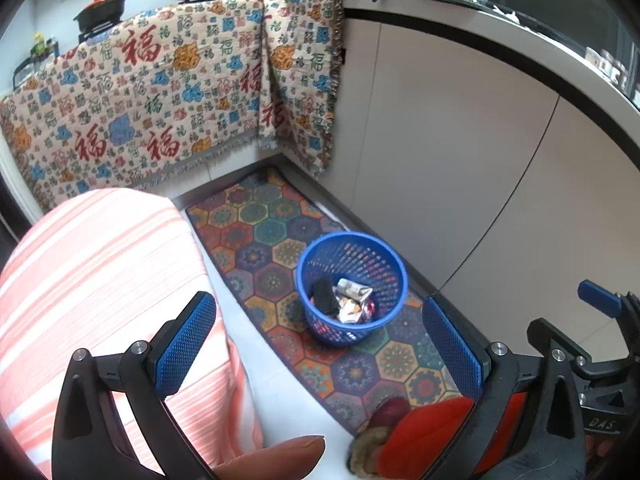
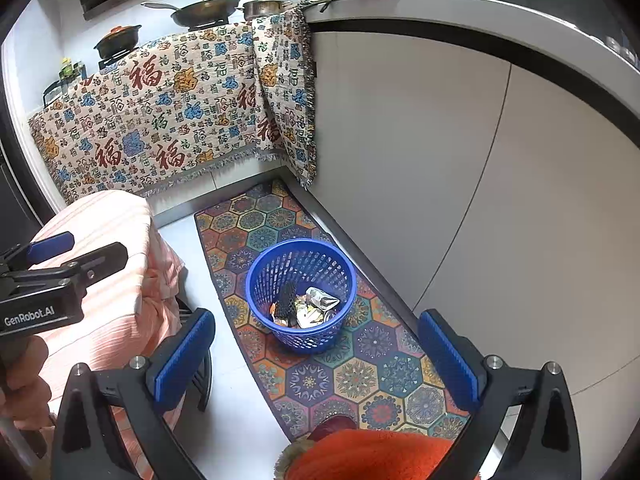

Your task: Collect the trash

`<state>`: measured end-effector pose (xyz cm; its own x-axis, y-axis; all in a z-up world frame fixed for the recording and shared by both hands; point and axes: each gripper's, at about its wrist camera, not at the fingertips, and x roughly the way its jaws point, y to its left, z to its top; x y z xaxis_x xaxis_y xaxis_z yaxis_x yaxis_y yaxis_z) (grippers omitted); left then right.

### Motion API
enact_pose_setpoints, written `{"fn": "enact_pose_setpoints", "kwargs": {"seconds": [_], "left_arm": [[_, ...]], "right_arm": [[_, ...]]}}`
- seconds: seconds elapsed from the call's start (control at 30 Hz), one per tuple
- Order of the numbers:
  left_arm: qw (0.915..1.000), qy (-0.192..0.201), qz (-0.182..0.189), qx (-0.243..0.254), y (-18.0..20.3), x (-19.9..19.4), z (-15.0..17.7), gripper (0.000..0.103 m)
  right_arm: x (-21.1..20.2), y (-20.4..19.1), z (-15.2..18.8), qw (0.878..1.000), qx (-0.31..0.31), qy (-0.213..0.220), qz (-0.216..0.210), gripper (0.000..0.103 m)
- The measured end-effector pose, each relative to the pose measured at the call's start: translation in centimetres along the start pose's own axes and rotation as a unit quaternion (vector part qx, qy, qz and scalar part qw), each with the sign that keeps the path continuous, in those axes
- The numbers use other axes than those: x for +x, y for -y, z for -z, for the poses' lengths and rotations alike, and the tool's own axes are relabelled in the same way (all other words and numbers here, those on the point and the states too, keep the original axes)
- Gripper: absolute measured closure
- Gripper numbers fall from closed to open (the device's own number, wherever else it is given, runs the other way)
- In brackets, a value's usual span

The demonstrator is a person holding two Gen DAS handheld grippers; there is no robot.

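Blue basket [image 1: 352, 288] on patterned rug [image 1: 280, 232], trash [image 1: 354, 300] inside. Left gripper [image 1: 320, 352] and right gripper [image 2: 316, 360]: fingers released, empty. Only right view shows hand [image 2: 22, 384] gripping left tool.

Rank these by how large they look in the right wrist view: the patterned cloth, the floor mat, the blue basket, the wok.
1. patterned cloth
2. floor mat, partly hidden
3. blue basket
4. wok, farthest away, so true size is unsure

Pale floor [image 2: 236, 420] under patterned mat [image 2: 360, 380] bearing blue basket [image 2: 260, 280].
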<state>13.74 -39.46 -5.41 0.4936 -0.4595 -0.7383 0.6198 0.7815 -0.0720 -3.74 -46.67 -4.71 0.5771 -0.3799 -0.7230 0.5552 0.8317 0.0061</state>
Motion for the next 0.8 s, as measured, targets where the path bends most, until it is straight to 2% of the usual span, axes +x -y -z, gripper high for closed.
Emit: {"fn": "enact_pose_setpoints", "kwargs": {"seconds": [0.33,0.8], "left_arm": [[0.9999,-0.004,-0.012,-0.002,0.21,-0.03,0.37,0.0],[0.9998,-0.013,-0.016,0.006,0.53,0.39,0.22,0.001]], "right_arm": [[-0.03,-0.97,-0.02,1.0,-0.007,-0.001,0.0,0.0],[0.29,-0.35,0.02,1.0,0.0,-0.004,0.004,0.0]]}}
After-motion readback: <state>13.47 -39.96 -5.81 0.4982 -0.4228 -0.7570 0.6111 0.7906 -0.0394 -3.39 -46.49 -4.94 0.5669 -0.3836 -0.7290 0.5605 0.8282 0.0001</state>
